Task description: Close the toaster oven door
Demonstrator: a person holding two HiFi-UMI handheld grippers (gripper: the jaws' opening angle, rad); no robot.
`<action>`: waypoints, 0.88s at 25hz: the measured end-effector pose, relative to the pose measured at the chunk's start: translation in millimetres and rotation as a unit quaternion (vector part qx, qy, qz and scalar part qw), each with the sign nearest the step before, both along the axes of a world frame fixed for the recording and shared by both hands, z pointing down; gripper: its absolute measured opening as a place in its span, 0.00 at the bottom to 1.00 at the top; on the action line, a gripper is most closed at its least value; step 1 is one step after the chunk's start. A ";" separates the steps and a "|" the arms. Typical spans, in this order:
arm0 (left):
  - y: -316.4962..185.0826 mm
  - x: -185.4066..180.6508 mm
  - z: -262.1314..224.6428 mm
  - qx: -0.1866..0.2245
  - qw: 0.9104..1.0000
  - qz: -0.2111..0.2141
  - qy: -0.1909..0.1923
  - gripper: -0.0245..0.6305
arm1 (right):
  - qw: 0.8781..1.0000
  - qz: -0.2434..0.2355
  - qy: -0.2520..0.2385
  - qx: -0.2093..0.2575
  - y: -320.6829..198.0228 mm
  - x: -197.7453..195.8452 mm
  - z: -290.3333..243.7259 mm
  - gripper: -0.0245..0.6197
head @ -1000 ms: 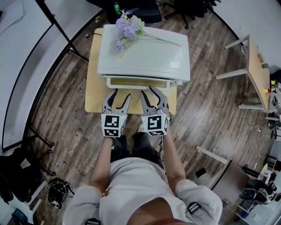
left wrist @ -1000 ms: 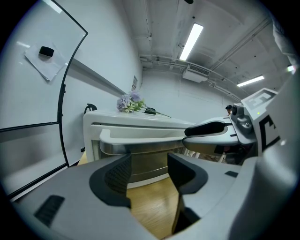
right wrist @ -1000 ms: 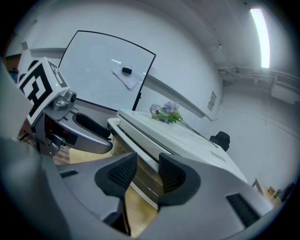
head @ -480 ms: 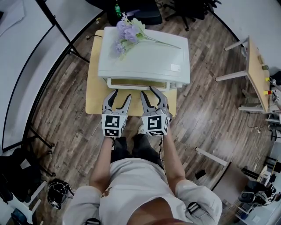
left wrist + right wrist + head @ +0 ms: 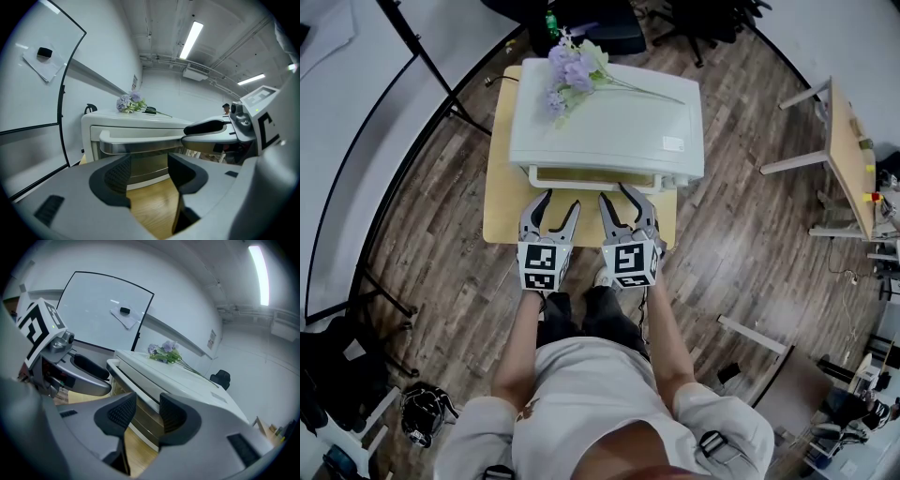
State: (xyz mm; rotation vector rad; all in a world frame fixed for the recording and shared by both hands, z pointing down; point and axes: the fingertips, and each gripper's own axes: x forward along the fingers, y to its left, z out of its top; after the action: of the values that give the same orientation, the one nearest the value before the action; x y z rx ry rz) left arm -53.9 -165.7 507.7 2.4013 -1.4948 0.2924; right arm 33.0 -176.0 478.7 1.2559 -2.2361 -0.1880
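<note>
A white toaster oven (image 5: 609, 117) stands on a small wooden table (image 5: 502, 202). Its door (image 5: 140, 159) stands upright with its handle (image 5: 140, 138) along the top edge, and it looks shut or almost shut. Both grippers hover side by side just in front of the door, touching nothing. My left gripper (image 5: 561, 200) (image 5: 149, 171) is open, with only the door's glass and the tabletop showing between its pads. The jaws of my right gripper (image 5: 614, 192) (image 5: 147, 416) are opening, with a narrow gap and nothing between them.
A bunch of purple artificial flowers (image 5: 567, 70) lies on the oven's top. A second wooden table (image 5: 848, 150) stands to the right, and a black office chair (image 5: 609, 23) behind the oven. A whiteboard frame's legs (image 5: 422, 56) stand at the left. A helmet (image 5: 427, 412) lies on the floor.
</note>
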 end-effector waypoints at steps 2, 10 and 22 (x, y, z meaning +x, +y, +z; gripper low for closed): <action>1.2 0.6 -0.7 0.000 1.000 0.001 -0.001 0.41 | 1.000 0.004 -0.006 -0.002 -1.3 -0.1 -0.2 0.29; 7.6 -2.9 -17.4 0.022 1.000 -0.004 -0.004 0.41 | 0.999 0.013 -0.036 0.010 2.0 1.7 -21.1 0.31; 38.2 -0.3 -82.5 0.099 0.995 0.014 -0.024 0.39 | 0.992 0.025 -0.117 0.036 47.8 16.1 -72.3 0.32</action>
State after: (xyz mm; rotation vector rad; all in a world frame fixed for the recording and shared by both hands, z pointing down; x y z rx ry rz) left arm -54.3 -127.5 425.2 2.5887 -1.5791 0.2183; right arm 49.1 -128.2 406.3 1.4355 -2.4095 -0.1076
